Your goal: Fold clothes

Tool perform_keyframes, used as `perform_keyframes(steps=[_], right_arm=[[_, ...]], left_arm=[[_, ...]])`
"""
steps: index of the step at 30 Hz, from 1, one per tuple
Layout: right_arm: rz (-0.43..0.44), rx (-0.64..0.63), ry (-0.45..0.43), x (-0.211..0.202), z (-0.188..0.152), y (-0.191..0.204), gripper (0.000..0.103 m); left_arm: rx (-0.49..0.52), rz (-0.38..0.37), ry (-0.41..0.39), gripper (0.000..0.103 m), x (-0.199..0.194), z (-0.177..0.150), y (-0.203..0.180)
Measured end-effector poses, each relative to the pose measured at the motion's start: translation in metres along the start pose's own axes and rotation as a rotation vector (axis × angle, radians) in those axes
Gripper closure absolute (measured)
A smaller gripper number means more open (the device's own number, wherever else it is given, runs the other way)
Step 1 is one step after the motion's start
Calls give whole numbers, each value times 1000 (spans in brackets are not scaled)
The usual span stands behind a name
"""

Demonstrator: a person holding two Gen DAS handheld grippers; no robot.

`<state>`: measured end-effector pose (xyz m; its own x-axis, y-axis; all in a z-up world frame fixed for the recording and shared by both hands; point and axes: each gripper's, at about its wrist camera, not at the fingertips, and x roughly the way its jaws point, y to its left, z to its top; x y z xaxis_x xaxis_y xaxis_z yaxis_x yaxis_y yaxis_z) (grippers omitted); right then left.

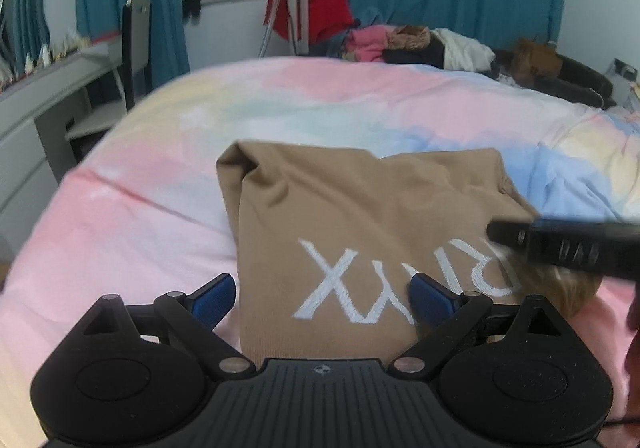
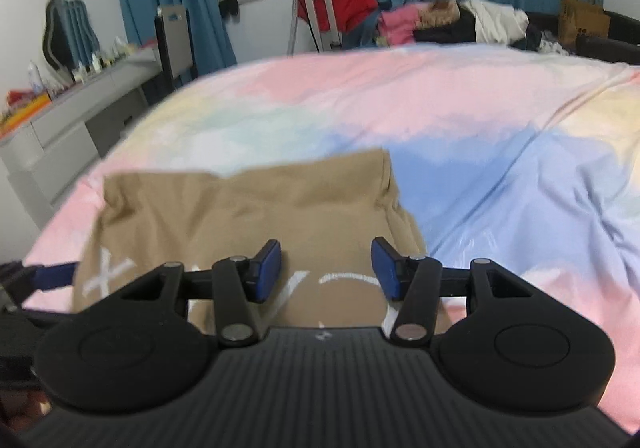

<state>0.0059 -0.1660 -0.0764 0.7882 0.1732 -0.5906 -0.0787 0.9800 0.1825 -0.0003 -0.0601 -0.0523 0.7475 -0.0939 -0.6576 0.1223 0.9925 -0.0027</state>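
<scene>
The tan sweatshirt point(image 1: 360, 215) lies folded at frame centre on the pastel duvet point(image 1: 160, 207). Left gripper point(image 1: 322, 298) and right gripper point(image 2: 326, 268) both gape, empty (lettering upward). Any snagging fingertip could undo the loose folds.

One tan garment point(image 1: 360, 207), two grippers point(image 1: 322, 300) point(image 2: 326, 272), one tripod point(image 1: 286, 7)

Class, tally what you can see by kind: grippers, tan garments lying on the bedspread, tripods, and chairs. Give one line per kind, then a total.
Grippers: 2 (left gripper, right gripper, both open)
Tan garments: 1 (garment)
Tripods: 1 (tripod)
Chairs: 1 (chair)
Total: 5
</scene>
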Motion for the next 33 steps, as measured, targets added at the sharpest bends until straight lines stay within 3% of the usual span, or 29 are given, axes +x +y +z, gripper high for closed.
perform_keyframes(steps=[7,11,13,22,25,27,28,33], right_arm=[[-6,3,13,6,-6,0,50],[-9,3,13,6,-7,1,50],[-11,5,13,6,-6,1,50],[-14,16,12,4,-7,3,49],[-17,15,13,4,-6,3,49],[-19,17,13,3,-6,3,49],[-20,20,12,3,-6,3,49],[-21,65,8,3,-4,-3,50]], left_arm=[[-169,-62,6,9,-33,-4,16],[-298,-200,24,9,-60,-21,24],[-370,-268,65,9,-59,-28,28],[-779,-361,73,13,-13,-46,68],[-916,-391,76,29,2,-52,82],[-951,-390,61,47,3,-54,86],[-965,-389,49,50,2,-55,87],[-939,-520,-124,51,-21,-51,85]])
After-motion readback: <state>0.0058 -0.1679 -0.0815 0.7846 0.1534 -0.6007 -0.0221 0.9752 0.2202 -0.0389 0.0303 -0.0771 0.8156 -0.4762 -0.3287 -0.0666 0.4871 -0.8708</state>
